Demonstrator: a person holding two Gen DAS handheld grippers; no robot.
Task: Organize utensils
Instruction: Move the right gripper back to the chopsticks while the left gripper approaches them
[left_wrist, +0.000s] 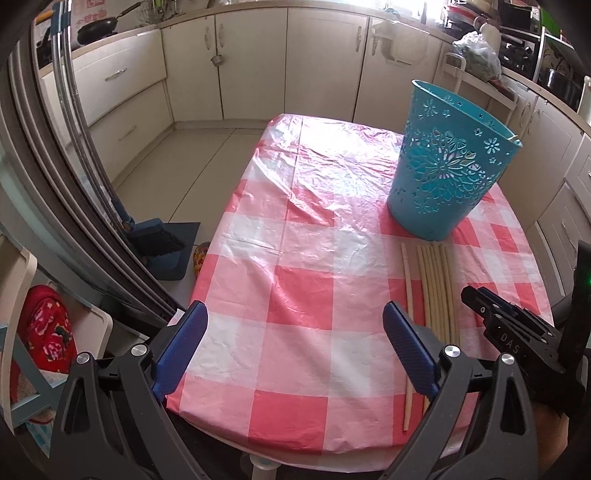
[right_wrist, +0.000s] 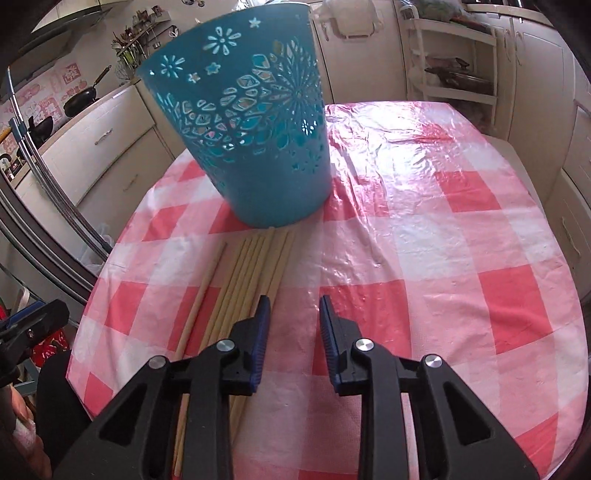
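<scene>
Two grippers hang over the near edge of a table (left_wrist: 295, 435) covered in a red-and-white checked plastic cloth (left_wrist: 306, 280). On the left wrist view the left gripper (left_wrist: 295, 350) has its blue-padded fingers spread wide with only cloth between them, holding nothing. The right gripper (right_wrist: 294, 336) has its pads a narrow gap apart, also with nothing between them; its left finger sits above the nearest ends of the chopsticks without a clear grip on any.

Seven or so chopsticks (left_wrist: 436, 291) lie flat on the cloth, pale cream and slim, running from the near edge away toward the basket. One (right_wrist: 207, 288) lies a little apart to the left of the others, slightly tan; the remaining six or so are packed side by side, touching, so the exact count is hard to fix. Their far tips reach the foot of the basket.

One basket (right_wrist: 255, 125) stands upright just beyond them, teal plastic, tapering toward its base, its wall pierced with flower and star cut-outs. A pale stick tip (left_wrist: 514, 139) shows at its rim in the left wrist view.

Beyond the table run cream kitchen cabinets (left_wrist: 258, 62), with a black pan (left_wrist: 96, 29) on the counter at far left.
</scene>
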